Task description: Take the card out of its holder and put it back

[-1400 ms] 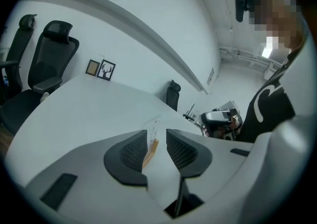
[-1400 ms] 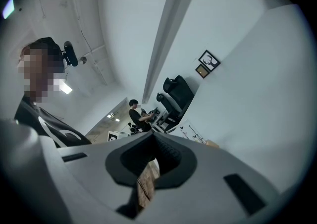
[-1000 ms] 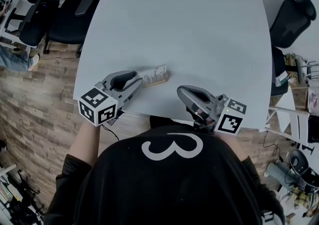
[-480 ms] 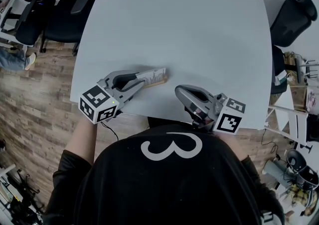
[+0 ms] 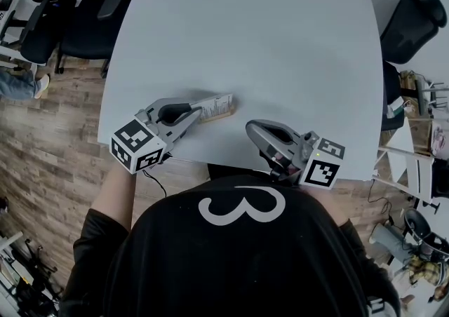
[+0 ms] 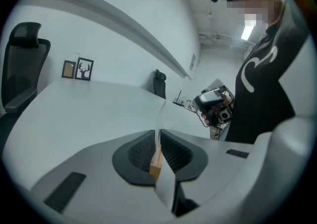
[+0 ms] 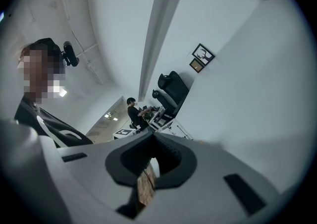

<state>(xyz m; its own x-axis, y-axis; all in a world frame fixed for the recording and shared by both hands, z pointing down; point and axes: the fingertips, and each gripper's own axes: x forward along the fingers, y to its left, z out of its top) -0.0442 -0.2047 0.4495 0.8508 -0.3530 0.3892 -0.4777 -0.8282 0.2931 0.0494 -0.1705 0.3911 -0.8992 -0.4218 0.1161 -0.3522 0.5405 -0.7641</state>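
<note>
one card (image 5: 219,104) in one wooden holder (image 5: 219,117) is pinched between the closed fingers of the left gripper (image 5: 198,113); the right gripper (image 5: 252,130) has its fingers pressed together, empty.

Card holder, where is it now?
The card holder is near the table's front edge, left of centre in the head view, clamped by the left gripper.
</note>
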